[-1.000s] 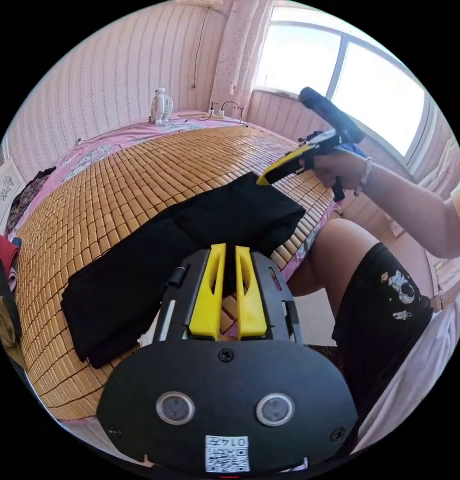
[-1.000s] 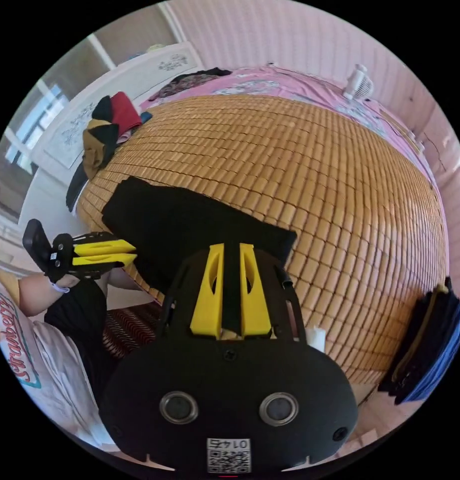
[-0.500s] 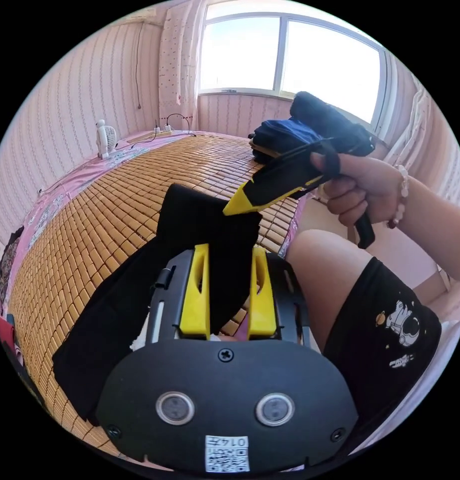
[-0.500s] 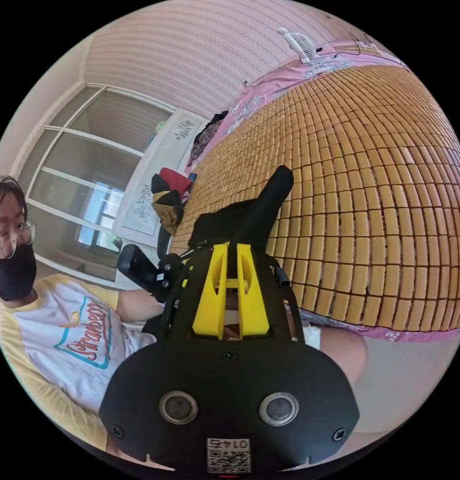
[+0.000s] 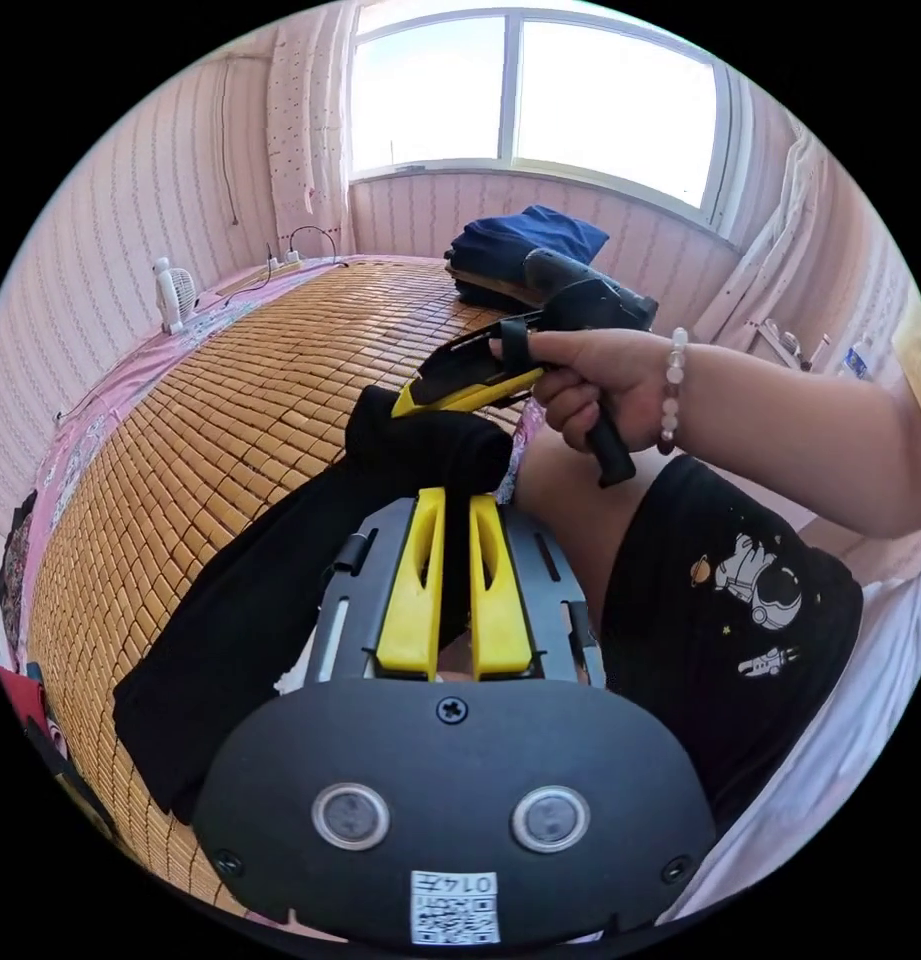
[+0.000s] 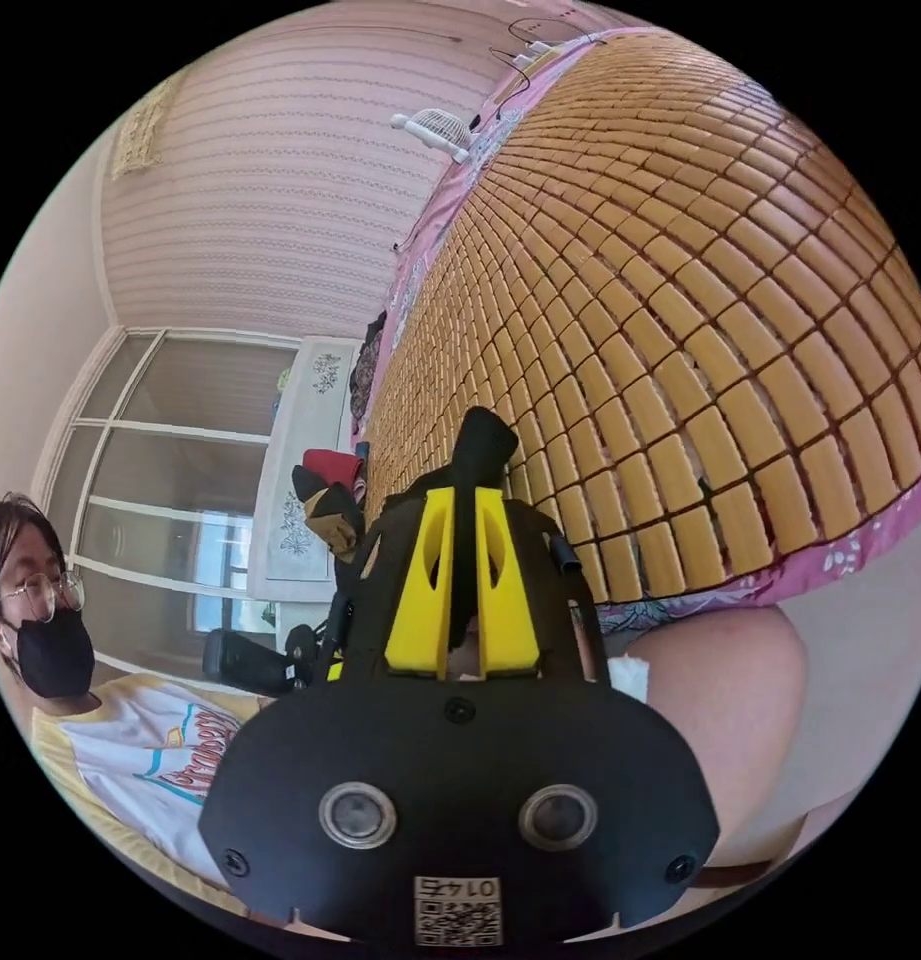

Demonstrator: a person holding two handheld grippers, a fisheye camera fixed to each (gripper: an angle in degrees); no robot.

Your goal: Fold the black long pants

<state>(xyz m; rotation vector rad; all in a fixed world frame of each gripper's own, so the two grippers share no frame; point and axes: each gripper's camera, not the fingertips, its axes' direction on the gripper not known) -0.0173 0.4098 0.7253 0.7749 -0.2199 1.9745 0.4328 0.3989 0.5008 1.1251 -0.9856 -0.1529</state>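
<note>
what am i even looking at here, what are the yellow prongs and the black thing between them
These are two fisheye pictures, each from a camera riding on a handheld tool that a person grips, one in each hand. The yellow prongs are each tool's two jaws.

In the left gripper view, the left tool has its jaws closed on the black long pants, which trail over a bamboo mat covering a bed. The right tool comes in from the side, held by the person's hand, pinching the same pants.

The right gripper view looks from that right tool, with black cloth between its jaws.

Further off lie folded dark clothes under the window and a small white fan.
</note>
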